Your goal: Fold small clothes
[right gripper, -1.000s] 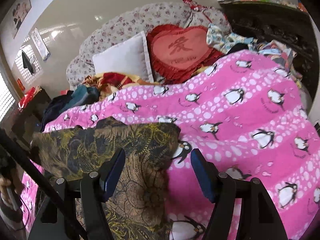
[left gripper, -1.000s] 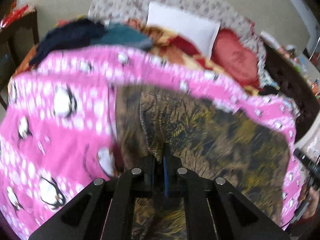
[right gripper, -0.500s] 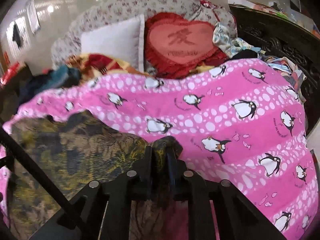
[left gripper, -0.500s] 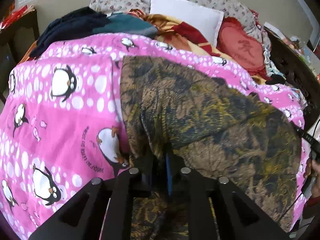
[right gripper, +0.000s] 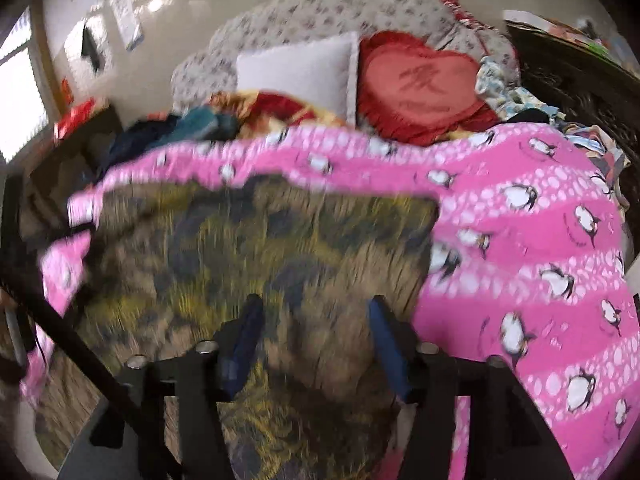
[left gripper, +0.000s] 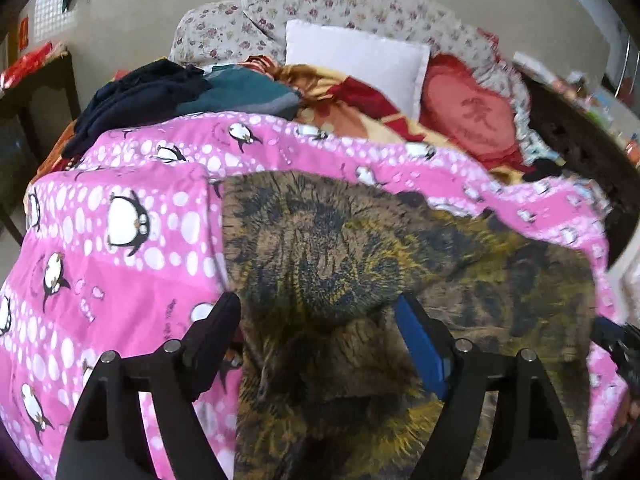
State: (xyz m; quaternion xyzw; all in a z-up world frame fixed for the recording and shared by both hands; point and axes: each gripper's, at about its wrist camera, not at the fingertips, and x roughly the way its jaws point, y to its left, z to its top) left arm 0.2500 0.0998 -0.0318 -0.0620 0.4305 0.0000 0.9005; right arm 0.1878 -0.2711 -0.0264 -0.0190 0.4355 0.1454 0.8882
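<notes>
A brown and yellow patterned garment (left gripper: 360, 264) lies spread on a pink penguin-print blanket (left gripper: 120, 264) that covers the bed. In the left wrist view the cloth fills the middle and runs toward 4 o'clock, with a rounded fold bulging up between the fingers and its straight left edge meeting the pink blanket at about 9 o'clock. The left gripper (left gripper: 320, 320) sits at 6 o'clock with its fingers (left gripper: 218, 324) spread wide apart, holding nothing; the cloth lies between and under them.

In the right wrist view, which is blurred, the same garment (right gripper: 256, 248) occupies the centre and the 8 o'clock side, its right edge ending against the blanket (right gripper: 540, 240) at about 3 o'clock. The right gripper (right gripper: 316, 336) also has its fingers (right gripper: 386, 344) parted, with blue pads facing inward over the cloth and gripping nothing. Whether either pair of fingertips touches the fabric cannot be told.

Beyond the blanket, toward 12 o'clock, a white pillow (left gripper: 356, 60) leans on a floral headboard (left gripper: 320, 4), and a red heart-shaped cushion (left gripper: 468, 112) sits just beside it toward 1 o'clock. A heap of dark blue and teal clothes (left gripper: 180, 92) rests at 11 o'clock at the blanket's far edge, next to a red and yellow patterned blanket (left gripper: 340, 104).
</notes>
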